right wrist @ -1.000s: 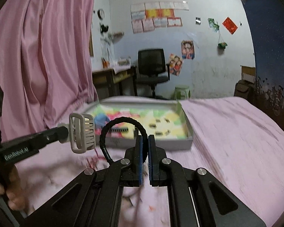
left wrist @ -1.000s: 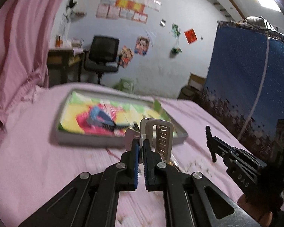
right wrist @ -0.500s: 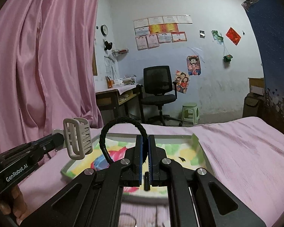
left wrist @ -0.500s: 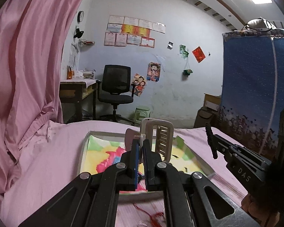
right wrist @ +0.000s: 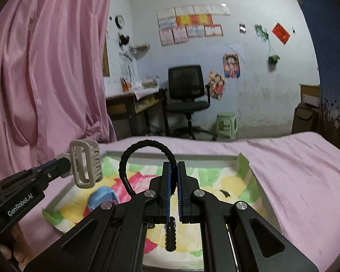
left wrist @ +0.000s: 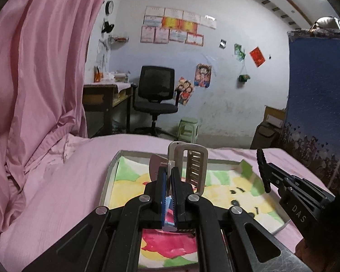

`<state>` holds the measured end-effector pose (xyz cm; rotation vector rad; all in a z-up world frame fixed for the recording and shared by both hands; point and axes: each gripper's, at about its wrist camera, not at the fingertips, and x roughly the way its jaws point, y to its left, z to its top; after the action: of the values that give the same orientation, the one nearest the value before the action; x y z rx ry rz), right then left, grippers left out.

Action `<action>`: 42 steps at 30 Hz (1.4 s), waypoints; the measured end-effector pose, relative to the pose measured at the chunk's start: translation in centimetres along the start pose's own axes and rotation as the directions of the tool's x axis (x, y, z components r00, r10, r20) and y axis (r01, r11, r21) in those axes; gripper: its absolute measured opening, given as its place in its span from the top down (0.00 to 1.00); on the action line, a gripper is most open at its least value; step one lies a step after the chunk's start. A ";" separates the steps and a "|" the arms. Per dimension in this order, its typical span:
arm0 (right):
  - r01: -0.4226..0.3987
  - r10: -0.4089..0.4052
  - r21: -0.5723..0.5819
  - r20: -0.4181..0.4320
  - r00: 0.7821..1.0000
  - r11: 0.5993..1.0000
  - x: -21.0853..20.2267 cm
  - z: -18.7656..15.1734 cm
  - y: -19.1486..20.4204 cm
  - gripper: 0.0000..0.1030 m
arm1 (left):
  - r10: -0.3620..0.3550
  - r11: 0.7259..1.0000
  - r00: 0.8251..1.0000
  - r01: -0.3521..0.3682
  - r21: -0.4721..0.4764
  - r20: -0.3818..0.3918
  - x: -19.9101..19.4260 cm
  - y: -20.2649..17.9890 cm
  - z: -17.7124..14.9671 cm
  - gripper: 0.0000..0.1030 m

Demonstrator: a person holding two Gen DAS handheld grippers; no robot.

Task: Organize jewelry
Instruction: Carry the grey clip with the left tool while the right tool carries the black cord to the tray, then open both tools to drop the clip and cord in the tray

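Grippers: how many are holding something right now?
2. The left gripper is shut on the beige hair claw clip; the right gripper is shut on the black braided headband. Both are above the tray.

Tray (right wrist: 258, 189) is set on the bed (right wrist: 306, 170); watch (right wrist: 102, 196) and small clips (left wrist: 238, 190) are laid in it. Hair claw (left wrist: 193, 167) is held above the tray's left part by the left hand-held gripper (left wrist: 168, 174); braided band (right wrist: 145, 156) is held above its middle by the right hand-held gripper (right wrist: 174, 176). Curtain (right wrist: 45, 68) is hung left of the bed. Chair (right wrist: 188, 97), stool (right wrist: 226, 122) and desk (right wrist: 133, 104) are placed behind the bed.
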<state>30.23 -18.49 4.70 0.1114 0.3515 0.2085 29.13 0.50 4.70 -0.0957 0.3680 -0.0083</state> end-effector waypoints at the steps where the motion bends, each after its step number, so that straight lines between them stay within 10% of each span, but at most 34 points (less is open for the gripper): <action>1: 0.004 -0.004 0.003 -0.015 1.000 1.000 0.5 -0.1 -0.2 0.95 | 0.003 1.000 1.000 -0.004 -0.002 -0.017 0.4 0.0 0.0 0.96; 20: 0.005 -0.003 0.004 -0.370 0.929 1.000 6.8 -3.4 -1.3 0.95 | -0.018 0.997 0.967 0.037 0.069 -0.255 5.1 -0.9 0.6 0.95; 36: -0.013 0.015 0.009 -0.431 0.902 1.000 7.4 -3.9 -1.1 0.93 | -0.004 0.992 0.946 0.044 0.115 -0.325 6.2 -0.7 1.3 0.95; 42: -0.009 0.021 0.034 -0.374 0.927 0.999 6.0 -3.8 -1.4 0.73 | -0.013 0.995 0.950 0.043 0.089 -0.313 5.2 0.0 0.6 0.95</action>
<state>34.66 -18.28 -1.04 0.1054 0.7366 0.2399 34.22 0.40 3.40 -0.0051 0.6831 -0.0697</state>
